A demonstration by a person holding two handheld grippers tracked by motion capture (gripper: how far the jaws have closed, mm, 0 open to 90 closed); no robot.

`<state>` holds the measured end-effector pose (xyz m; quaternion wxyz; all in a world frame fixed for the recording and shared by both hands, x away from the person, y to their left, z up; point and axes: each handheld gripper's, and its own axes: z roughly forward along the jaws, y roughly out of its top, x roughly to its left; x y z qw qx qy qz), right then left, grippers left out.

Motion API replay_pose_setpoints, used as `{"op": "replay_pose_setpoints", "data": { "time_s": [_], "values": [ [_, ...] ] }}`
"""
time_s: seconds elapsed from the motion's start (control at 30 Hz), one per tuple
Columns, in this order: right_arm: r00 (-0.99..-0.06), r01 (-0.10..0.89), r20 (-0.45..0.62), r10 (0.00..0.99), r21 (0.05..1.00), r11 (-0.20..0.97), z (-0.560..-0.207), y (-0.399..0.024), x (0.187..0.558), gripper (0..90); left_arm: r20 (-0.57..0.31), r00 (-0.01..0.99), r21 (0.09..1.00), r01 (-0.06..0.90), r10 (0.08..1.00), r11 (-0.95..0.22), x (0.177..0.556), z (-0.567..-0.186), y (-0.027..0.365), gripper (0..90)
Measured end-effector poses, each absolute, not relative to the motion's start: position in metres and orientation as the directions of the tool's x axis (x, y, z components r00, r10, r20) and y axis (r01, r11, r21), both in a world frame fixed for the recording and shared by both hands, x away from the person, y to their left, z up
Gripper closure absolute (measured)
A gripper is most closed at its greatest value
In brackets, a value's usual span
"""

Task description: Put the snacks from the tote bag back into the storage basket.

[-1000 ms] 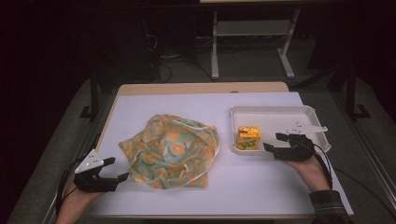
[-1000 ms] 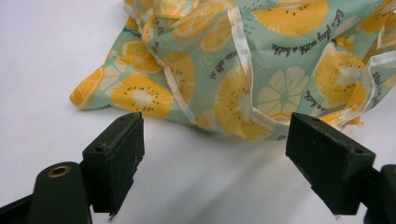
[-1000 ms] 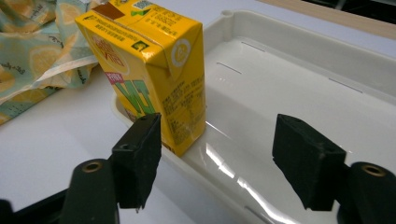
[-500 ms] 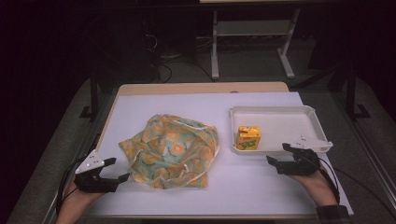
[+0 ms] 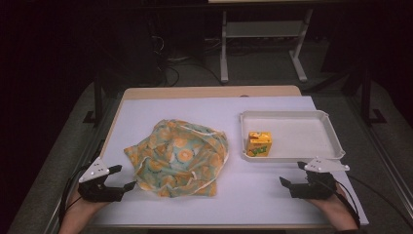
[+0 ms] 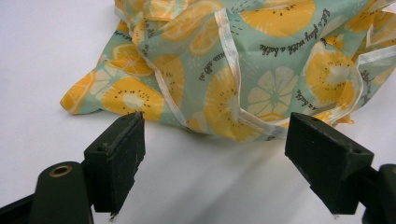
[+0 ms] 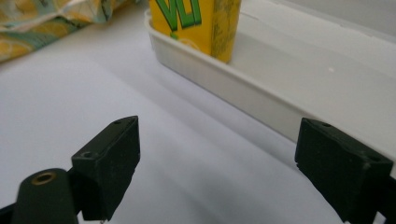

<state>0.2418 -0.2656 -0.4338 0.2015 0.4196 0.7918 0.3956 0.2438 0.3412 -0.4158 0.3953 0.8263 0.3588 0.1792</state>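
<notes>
The citrus-print bag point(image 5: 178, 158) lies crumpled beside the tray point(image 5: 331, 127) holding a juice carton point(image 5: 258, 144). Both the left gripper point(image 5: 119, 176) and right gripper point(image 5: 288, 174) have fingers apart, empty. I'd pinch the bag's white-trimmed hem squarely.

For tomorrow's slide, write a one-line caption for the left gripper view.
Open left tongs poised over the white table, facing a crumpled citrus-print cloth bag.

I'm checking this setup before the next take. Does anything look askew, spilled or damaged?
Nothing is spilled or damaged. The citrus-print bag lies crumpled in a loose heap on the table rather than flat. The juice carton stands upright in the near left corner of the white tray. Both grippers are open and empty.
</notes>
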Motion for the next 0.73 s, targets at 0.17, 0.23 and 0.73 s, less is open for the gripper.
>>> {"op": "replay_pose_setpoints", "data": {
  "time_s": [0.17, 0.23, 0.73],
  "values": [
    [-0.572, 0.512, 0.01, 0.82, 0.785, 0.348, -0.444, -0.266, 0.235, 13.1, 0.018, 0.686, 0.779, 0.446, 0.727, -0.44, 0.244, -0.416, 0.34, 19.8],
    [-0.574, 0.514, 0.005, 0.819, 0.781, 0.355, -0.447, -0.266, 0.234, 13.1, 0.013, 0.685, 0.779, 0.45, 0.729, -0.437, 0.244, -0.417, 0.34, 19.7],
    [-0.579, 0.499, -0.016, 0.815, 0.783, 0.37, -0.448, -0.264, 0.234, 12.4, 0.019, 0.698, 0.774, 0.443, 0.716, -0.452, 0.245, -0.418, 0.337, 19.7]
  ]
}}
